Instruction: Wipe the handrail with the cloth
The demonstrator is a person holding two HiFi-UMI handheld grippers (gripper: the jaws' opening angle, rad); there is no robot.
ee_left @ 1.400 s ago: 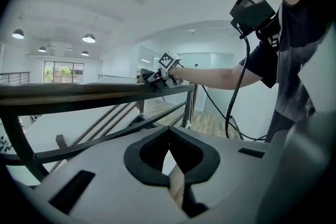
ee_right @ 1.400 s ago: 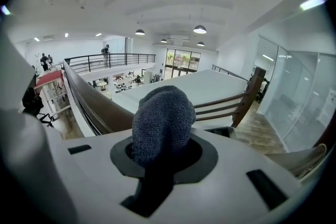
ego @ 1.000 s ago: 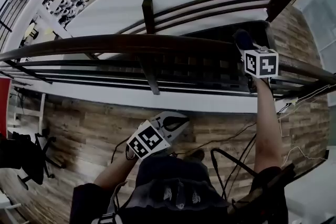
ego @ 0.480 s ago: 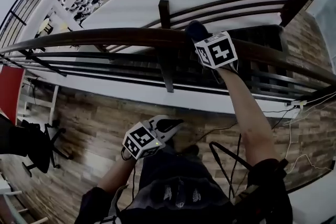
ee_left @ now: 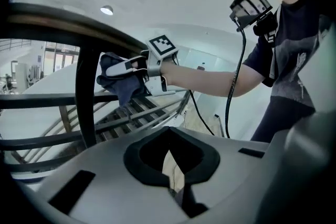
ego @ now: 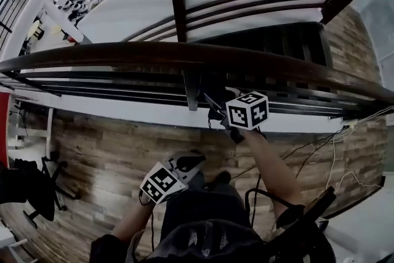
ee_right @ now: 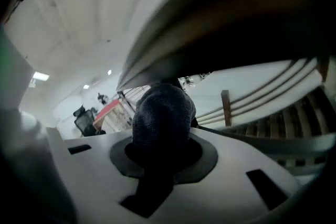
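Note:
The dark wooden handrail (ego: pixel 123 52) curves across the head view from left to right. My right gripper (ego: pixel 219 103) sits just below and in front of it, shut on a dark blue cloth (ee_right: pixel 161 113). From the left gripper view, the cloth (ee_left: pixel 122 86) hangs bunched in that gripper (ee_left: pixel 119 72), close under the rail (ee_left: pixel 68 21). The right gripper view has the handrail (ee_right: pixel 247 18) looming directly above the cloth; I cannot tell whether they touch. My left gripper (ego: pixel 194 161) stays low near the person's body, shut with nothing in it.
Below the handrail run horizontal bars and a vertical post (ego: pixel 191 92). Beyond it a staircase (ego: pixel 277 40) drops away with its own rail and post (ego: pixel 179 9). Cables (ego: pixel 295 148) trail over the wooden floor (ego: pixel 98 145). An office chair (ego: pixel 28 188) stands at the left.
The right gripper slid left along the top of the handrail with the cloth, then dropped to just beneath it on the near side. The left gripper has barely moved.

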